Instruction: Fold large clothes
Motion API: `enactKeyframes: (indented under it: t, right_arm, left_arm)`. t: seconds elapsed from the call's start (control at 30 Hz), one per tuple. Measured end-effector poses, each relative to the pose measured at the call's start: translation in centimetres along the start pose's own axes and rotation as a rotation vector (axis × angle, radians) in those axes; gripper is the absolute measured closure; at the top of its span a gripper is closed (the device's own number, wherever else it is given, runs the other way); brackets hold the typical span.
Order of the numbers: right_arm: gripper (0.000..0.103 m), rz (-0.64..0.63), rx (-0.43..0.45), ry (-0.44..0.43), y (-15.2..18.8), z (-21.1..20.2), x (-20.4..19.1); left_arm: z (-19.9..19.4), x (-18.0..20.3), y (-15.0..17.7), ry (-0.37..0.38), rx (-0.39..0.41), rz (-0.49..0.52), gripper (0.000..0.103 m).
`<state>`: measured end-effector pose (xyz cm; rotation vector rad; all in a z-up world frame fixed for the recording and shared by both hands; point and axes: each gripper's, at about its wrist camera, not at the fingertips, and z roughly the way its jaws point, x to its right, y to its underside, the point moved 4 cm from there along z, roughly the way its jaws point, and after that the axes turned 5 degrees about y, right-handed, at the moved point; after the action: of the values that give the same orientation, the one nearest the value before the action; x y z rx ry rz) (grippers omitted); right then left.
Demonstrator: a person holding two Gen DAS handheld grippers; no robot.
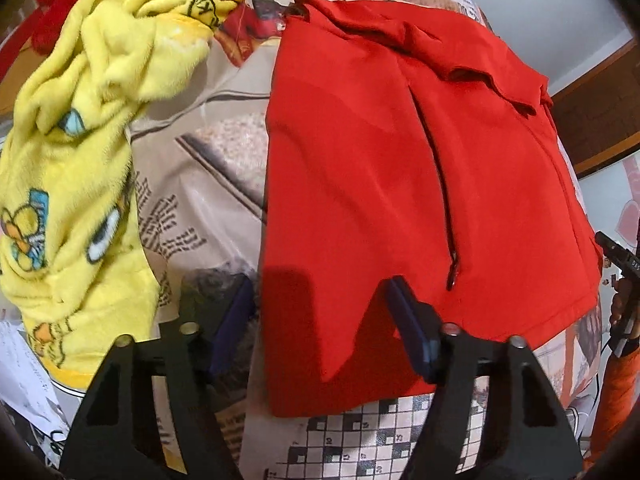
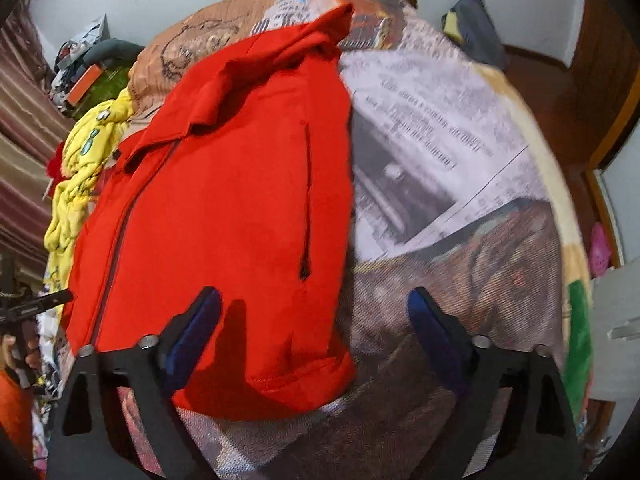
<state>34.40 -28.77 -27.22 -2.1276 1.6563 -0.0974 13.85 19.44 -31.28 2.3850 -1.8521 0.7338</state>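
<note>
Your left view takes in the yellow fleece (image 1: 80,152) heaped beside the red jacket (image 1: 400,184) and a crossword print on the bedspread (image 1: 360,440); your right view instead shows newsprint bedspread (image 2: 440,128) and clutter by the far wall. The jacket lies flat on the bed, zip closed, collar rumpled at the far end. Your left gripper (image 1: 320,320) has its jaws spread over the jacket's near left hem corner, nothing pinched. Your right gripper (image 2: 314,320) is spread wide above the near right corner, one jaw over red cloth, the other over the bedspread
</note>
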Motion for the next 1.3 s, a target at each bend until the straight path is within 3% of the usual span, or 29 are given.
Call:
enactKeyframes:
  t: [0.07,0.13,0.23,0.27,0.37,0.6,0.8,1.13,1.3]
  right_arm:
    - [0.032,-0.012,-0.028,-0.031,0.5,0.8,-0.5]
    - [0.034,-0.031,-0.016,-0.033,0.9,1.2,-1.0]
    - [0.062,-0.041,-0.008,-0.063,0.7,1.0,-1.6]
    - [0.072,-0.039,-0.009,-0.066,0.6,1.0,-1.7]
    - [0.084,-0.047,-0.019,-0.092,0.3,0.9,-2.0]
    - [0.09,-0.085,0.053,-0.103,-1.0,-0.6,-3.1]
    - [0.091,-0.093,0.143,-0.152,-4.2,-2.7,-4.1]
    - [0.091,-0.109,0.316,-0.142,-14.1,-5.0,-5.9]
    - [0.092,-0.059,0.314,-0.145,-20.0,-2.9,-5.3]
  left_arm:
    - [0.3,0.4,0.3,0.0,0.001,0.012,0.062]
    - [0.4,0.8,0.4,0.003,0.002,0.029,0.075]
    - [0.5,1.4,0.4,-0.01,0.004,0.055,0.095]
    - [0.4,1.7,0.3,-0.01,0.008,0.063,0.096]
    - [-0.2,2.4,-0.3,0.003,0.034,0.066,0.099]
    - [-3.7,4.6,-3.3,0.054,0.157,0.075,0.099]
    - [-7.0,6.2,-7.2,0.089,0.263,0.09,0.1]
    - [-10.9,7.6,-17.0,0.081,0.446,0.101,0.1]
    - [-9.6,6.7,-23.2,0.053,0.482,0.037,0.1]
